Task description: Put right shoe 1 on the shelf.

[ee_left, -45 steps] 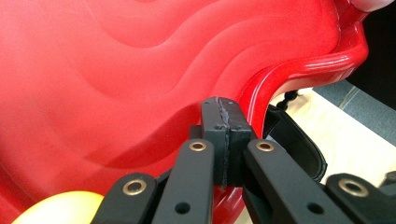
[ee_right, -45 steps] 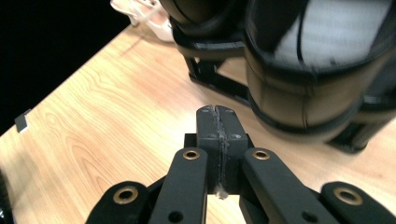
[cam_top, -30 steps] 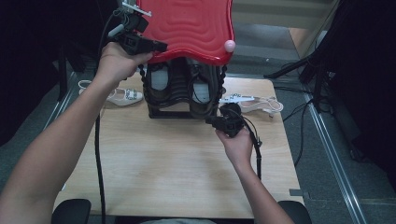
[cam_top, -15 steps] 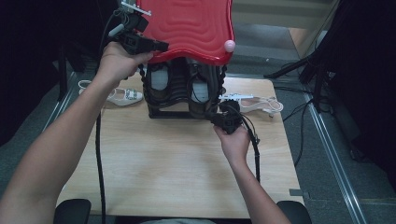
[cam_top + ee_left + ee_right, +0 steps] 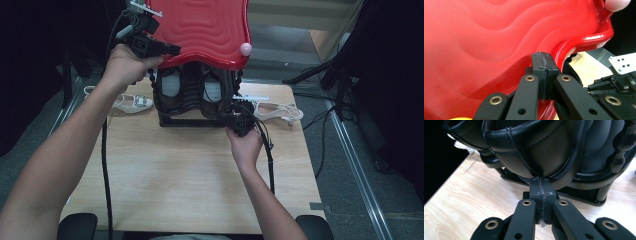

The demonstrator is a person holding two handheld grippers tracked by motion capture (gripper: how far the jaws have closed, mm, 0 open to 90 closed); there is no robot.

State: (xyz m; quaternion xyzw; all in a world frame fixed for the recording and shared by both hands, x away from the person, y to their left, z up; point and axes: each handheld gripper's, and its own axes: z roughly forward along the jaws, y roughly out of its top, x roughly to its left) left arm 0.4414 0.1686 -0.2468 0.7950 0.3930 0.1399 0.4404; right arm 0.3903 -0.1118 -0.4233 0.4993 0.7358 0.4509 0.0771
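light wood table (image 5: 165, 180), pale grain, bare over its near half, sat on grey carpet floor (image 5: 30, 150). a metal rail (image 5: 357, 175) ran along the floor off the table's right edge, with black stand legs (image 5: 320, 75) and cables beyond the far right corner. room around was dark, black at left and right; a tan panel showed past the far edge.

black rack (image 5: 197, 100) stood at the middle of the far edge, with dark padded shoes in it. red lid (image 5: 205, 27), wavy ridged and glossy, was tilted up over the rack, a pink knob (image 5: 246, 48) at its right rim. a white sandal (image 5: 127, 102) lay at the far left edge beside the rack, another white sandal (image 5: 277, 111) at the far right edge.

left gripper (image 5: 172, 49) was up at the lid's left rim, pads pressed together; in the left gripper view its tips (image 5: 544, 62) sat against the lid's red rim (image 5: 574, 47), could not tell if any rim was pinched between them. right gripper (image 5: 235, 117) was low at the rack's right front corner, jaws clenched flat with nothing seen between; in the right gripper view its tips (image 5: 541, 185) were touching the bottom seam of a black quilted shoe (image 5: 544, 147) above the rack base (image 5: 586, 195).
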